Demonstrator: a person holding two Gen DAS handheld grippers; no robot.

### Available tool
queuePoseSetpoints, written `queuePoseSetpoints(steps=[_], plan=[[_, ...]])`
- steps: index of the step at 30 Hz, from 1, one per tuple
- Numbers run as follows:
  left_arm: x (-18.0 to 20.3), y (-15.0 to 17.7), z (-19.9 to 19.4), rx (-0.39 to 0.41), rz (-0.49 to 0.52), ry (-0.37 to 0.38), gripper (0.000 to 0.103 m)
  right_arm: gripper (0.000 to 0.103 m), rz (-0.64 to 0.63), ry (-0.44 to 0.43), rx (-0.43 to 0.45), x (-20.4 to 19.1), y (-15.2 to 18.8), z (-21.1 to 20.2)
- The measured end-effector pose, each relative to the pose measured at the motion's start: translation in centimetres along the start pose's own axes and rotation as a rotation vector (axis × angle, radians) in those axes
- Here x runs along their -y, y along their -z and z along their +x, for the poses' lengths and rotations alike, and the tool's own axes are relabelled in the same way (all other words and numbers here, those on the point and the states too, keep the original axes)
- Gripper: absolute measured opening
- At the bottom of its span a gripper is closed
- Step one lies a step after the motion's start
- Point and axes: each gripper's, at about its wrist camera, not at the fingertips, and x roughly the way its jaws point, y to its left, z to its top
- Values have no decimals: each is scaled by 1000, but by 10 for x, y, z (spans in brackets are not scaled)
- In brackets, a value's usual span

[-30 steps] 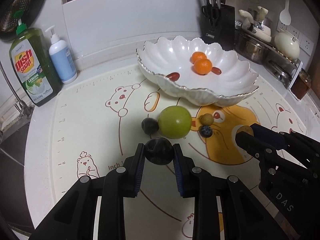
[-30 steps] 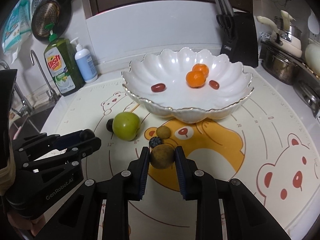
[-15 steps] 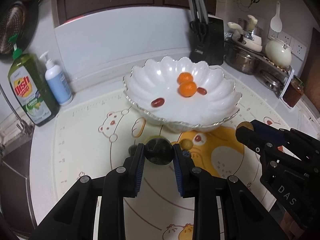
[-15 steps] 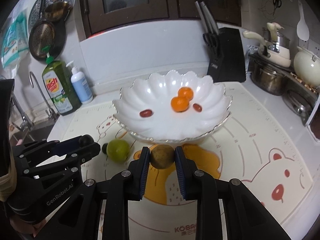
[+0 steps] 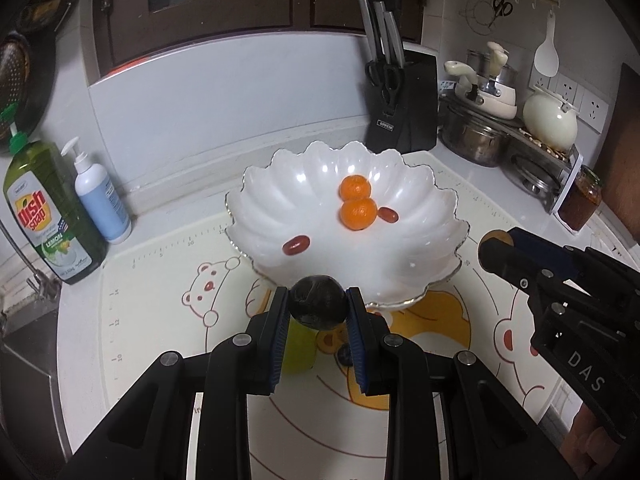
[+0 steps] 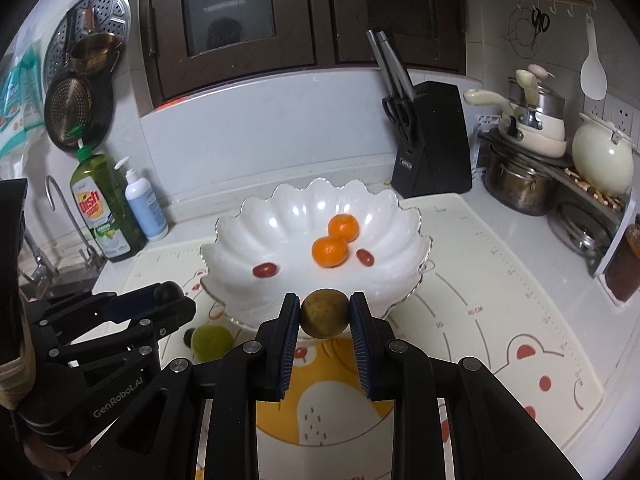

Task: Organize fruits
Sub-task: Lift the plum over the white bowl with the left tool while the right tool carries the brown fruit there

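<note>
The left gripper point(image 5: 319, 309) clamps a round dark plum point(image 5: 319, 307) and the right gripper point(image 6: 324, 313) a round brownish fruit point(image 6: 324, 313), both held above the scalloped white bowl's point(image 6: 240, 222) near rim at 6 o'clock. Inside lie two tangerines point(image 6: 329, 251) and two red dates point(image 6: 265, 269), long axes roughly 3-to-9. The bowl sits on a bear-print mat point(image 6: 500, 280) with a knife block point(image 6: 430, 140) at 1 o'clock; only the left view shows a blueberry point(image 5: 344, 356) beside the green apple point(image 5: 298, 346).
</note>
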Motion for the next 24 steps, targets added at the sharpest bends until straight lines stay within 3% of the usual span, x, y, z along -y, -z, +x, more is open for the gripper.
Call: queuePoseSetpoints(steps=[24], plan=[[2,-31,44,-26,-9,9,28,27,20,0,-9,20,-29,39]])
